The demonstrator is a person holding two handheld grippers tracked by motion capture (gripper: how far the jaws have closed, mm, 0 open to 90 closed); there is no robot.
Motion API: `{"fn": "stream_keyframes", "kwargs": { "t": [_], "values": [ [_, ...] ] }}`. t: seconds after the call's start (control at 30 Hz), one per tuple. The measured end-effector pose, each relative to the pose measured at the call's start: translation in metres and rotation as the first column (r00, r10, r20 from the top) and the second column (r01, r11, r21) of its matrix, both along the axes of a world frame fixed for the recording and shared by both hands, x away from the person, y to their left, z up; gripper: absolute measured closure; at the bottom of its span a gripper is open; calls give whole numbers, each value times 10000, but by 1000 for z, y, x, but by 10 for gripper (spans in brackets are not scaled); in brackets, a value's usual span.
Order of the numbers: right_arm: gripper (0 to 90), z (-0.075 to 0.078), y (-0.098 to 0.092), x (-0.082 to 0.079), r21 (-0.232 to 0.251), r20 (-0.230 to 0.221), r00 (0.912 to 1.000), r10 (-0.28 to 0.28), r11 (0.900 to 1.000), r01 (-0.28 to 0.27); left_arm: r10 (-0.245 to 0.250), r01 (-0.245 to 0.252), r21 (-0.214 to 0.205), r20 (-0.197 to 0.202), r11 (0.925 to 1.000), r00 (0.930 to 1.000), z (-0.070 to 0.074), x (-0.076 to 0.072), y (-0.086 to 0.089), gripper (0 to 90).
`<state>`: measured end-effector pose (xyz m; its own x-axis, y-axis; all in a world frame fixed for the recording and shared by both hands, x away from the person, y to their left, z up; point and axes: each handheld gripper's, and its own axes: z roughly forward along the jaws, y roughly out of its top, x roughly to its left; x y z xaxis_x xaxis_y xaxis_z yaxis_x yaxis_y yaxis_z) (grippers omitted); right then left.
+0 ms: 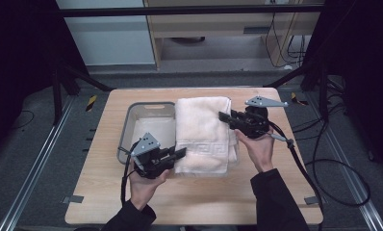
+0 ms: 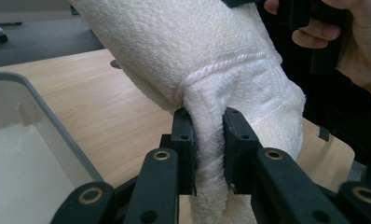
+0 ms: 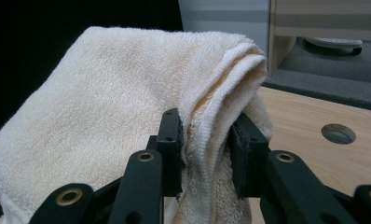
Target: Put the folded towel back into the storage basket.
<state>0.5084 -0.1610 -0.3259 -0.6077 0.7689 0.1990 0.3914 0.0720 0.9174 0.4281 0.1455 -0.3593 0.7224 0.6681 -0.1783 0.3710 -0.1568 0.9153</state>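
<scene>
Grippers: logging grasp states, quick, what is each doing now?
Left gripper: shut on the folded cream terry towel.
Right gripper: shut on that towel too.

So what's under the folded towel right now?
The grey tray sits beneath the towel, its left part showing bare and pale. Both grippers clamp the towel's edges. The tray's right part is covered.
</scene>
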Motion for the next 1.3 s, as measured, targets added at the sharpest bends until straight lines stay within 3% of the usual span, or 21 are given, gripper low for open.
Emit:
{"fn": "stream_keyframes", "kwargs": {
  "t": [0.6, 1.07, 1.3],
  "values": [
    [687, 18, 29, 12, 68, 147, 9997, 187, 9998, -188, 551, -541, -537, 168, 9971, 9983, 14, 5, 30, 763],
    [687, 24, 55, 22, 2, 336, 9992, 223, 9998, -223, 1153, -1141, -355, 323, 9928, 9928, 18, 8, 48, 763],
    [687, 28, 67, 26, 39, 356, 9988, 330, 9994, -331, 1393, -1378, -453, 308, 9894, 9898, 21, 9, 59, 763]
  ]
}}
